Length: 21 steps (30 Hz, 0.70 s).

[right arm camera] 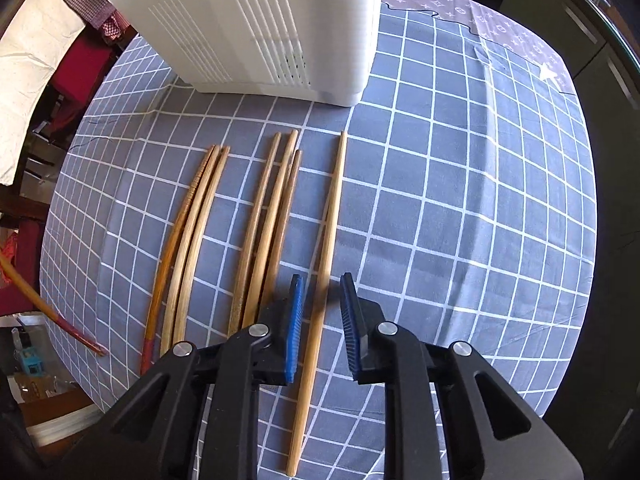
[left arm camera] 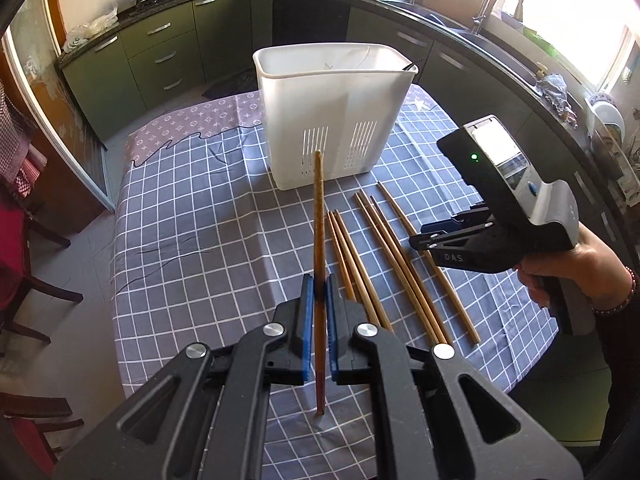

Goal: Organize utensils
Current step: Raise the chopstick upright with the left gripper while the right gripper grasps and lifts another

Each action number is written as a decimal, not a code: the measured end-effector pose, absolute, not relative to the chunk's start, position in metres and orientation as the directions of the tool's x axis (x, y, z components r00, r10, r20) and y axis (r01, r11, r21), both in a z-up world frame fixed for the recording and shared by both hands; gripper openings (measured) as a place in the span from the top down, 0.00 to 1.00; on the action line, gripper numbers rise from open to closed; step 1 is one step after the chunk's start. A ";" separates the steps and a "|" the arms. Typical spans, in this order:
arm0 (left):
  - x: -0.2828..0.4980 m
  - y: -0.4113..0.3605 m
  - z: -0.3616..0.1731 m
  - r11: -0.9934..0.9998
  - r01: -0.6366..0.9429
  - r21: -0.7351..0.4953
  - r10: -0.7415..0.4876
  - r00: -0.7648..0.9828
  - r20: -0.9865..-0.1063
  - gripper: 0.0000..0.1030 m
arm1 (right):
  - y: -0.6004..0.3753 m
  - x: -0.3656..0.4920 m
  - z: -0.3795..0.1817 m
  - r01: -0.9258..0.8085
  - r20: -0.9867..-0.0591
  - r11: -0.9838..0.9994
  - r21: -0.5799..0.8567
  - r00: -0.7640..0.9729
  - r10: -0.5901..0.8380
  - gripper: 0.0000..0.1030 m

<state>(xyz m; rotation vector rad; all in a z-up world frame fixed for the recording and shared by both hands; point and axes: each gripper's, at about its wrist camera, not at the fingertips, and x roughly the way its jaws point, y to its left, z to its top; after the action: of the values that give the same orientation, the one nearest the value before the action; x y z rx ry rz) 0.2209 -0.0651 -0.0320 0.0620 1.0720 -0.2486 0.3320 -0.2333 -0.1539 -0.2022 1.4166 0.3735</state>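
Note:
My left gripper (left arm camera: pixel 319 280) is shut on a dark brown chopstick (left arm camera: pixel 319 208), held off the cloth with its far end toward the white slotted utensil holder (left arm camera: pixel 328 120). That chopstick's red-tipped end (right arm camera: pixel 52 316) shows at the left edge of the right wrist view. Several wooden chopsticks (left arm camera: pixel 384 248) lie side by side on the checked tablecloth. My right gripper (right arm camera: pixel 322 280) points down over the rightmost, pale chopstick (right arm camera: pixel 332 208). Its blue pads (right arm camera: pixel 297 320) straddle that chopstick with a gap on each side. A hand (left arm camera: pixel 580 272) holds the right gripper (left arm camera: pixel 418 238).
The holder (right arm camera: pixel 260 20) stands just beyond the chopstick tips. Two bundles of chopsticks (right arm camera: pixel 192 232) (right arm camera: pixel 268 216) lie left of the straddled one. The grey checked cloth (right arm camera: pixel 460 200) covers the table. Dark chairs (left arm camera: pixel 32 272) stand at the left; green cabinets (left arm camera: pixel 160 52) line the kitchen walls.

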 end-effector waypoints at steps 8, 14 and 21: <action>0.211 -0.065 -0.030 0.965 0.254 -0.073 -0.186 0.458 -0.869 0.94 | -0.207 0.329 -0.156 -0.392 -0.991 0.919 0.027 0.112 0.077 0.89; 0.209 -0.061 -0.030 0.965 0.249 -0.075 -0.186 0.458 -0.869 0.94 | -0.205 0.329 -0.153 -0.383 -0.989 0.922 0.057 0.104 0.105 0.93; 0.209 -0.058 -0.026 0.966 0.248 -0.075 -0.186 0.464 -0.866 0.94 | -0.227 0.311 -0.117 -0.386 -0.949 0.912 0.138 0.212 0.233 0.93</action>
<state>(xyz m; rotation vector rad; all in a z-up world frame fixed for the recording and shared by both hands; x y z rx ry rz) 0.2086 -0.0579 -0.0262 0.0644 1.0547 -0.2669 0.3107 -0.2273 -0.1171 -0.1391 1.2883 0.4320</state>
